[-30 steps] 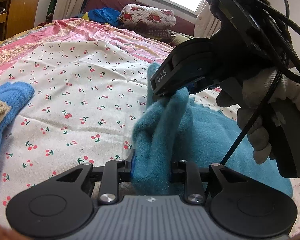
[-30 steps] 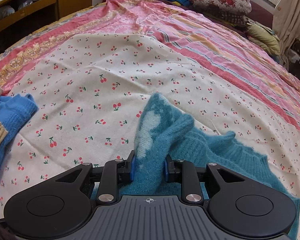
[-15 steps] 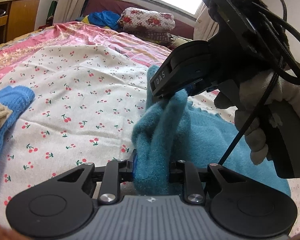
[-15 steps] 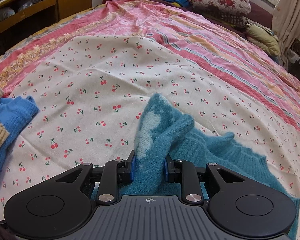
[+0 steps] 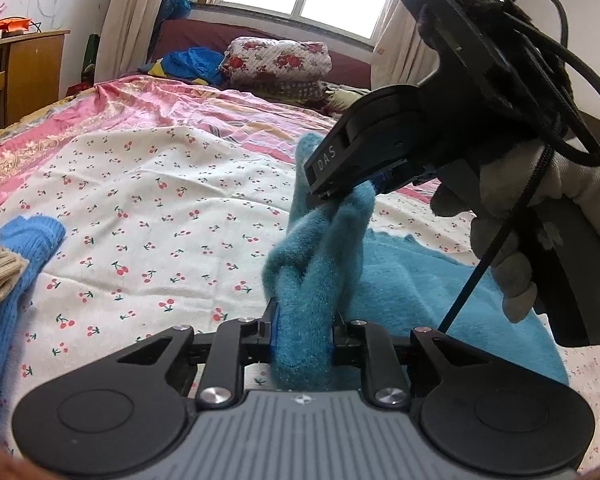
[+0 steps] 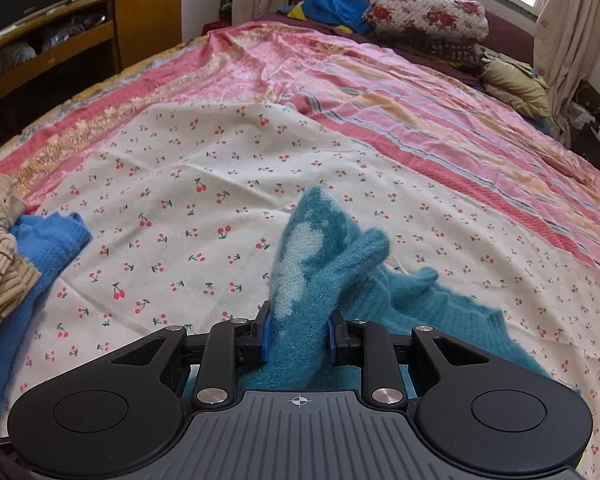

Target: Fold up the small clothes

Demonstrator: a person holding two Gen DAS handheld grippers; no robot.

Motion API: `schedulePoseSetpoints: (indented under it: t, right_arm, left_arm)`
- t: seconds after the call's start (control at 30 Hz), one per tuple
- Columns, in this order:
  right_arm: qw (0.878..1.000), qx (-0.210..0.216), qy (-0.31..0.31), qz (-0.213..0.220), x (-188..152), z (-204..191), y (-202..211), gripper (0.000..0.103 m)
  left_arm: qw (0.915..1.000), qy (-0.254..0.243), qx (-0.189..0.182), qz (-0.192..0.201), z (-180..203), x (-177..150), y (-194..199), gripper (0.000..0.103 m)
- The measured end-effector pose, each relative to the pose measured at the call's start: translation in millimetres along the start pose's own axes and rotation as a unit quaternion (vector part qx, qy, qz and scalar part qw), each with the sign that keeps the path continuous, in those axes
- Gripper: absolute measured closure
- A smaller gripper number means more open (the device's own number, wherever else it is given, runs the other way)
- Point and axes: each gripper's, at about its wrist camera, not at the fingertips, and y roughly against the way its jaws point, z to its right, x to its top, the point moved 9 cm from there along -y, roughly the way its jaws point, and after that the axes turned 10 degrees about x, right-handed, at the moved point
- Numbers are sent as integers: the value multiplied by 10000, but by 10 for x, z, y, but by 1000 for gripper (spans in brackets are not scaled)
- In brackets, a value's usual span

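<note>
A fuzzy teal sweater (image 5: 420,280) lies bunched on the cherry-print sheet (image 5: 160,208). My left gripper (image 5: 302,336) is shut on a thick fold of it, lifted off the bed. My right gripper (image 6: 298,336) is shut on another fold of the sweater (image 6: 320,276), which shows a pale patch. In the left wrist view the right gripper (image 5: 364,188) hangs just ahead and to the right, held by a gloved hand, pinching the raised teal peak. The rest of the sweater trails down to the right on the bed.
A bright blue knit garment (image 6: 48,256) and a beige striped garment (image 6: 0,252) lie at the left edge. Pink striped bedding (image 6: 380,92) covers the far bed, with a folded floral quilt (image 6: 428,12) near the window. A wooden desk (image 6: 100,24) stands far left.
Both grippers have risen a little with the teal folds, so the view tilts up toward the window. Both grips are unchanged.
</note>
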Motion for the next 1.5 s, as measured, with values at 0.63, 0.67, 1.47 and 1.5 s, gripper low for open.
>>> schedulePoseSetpoints:
  t: [0.63, 0.67, 1.47, 1.5]
  right_arm:
    - [9953, 491, -680, 478, -86, 441, 432, 81]
    - [9949, 503, -707, 512, -99, 482, 481, 81]
    - [9736, 304, -2110, 822, -1189, 2277, 1102, 81]
    - [9724, 304, -2170, 802, -1255, 2321, 1076, 81]
  left_arm:
    - [9992, -305, -155, 220, 411, 125, 261, 77]
    - [9989, -344, -210, 253, 475, 137, 294, 77]
    - [9802, -1577, -1195, 38, 2537, -343, 244, 77]
    - [9798, -1603, -1200, -12, 2594, -394, 215, 77]
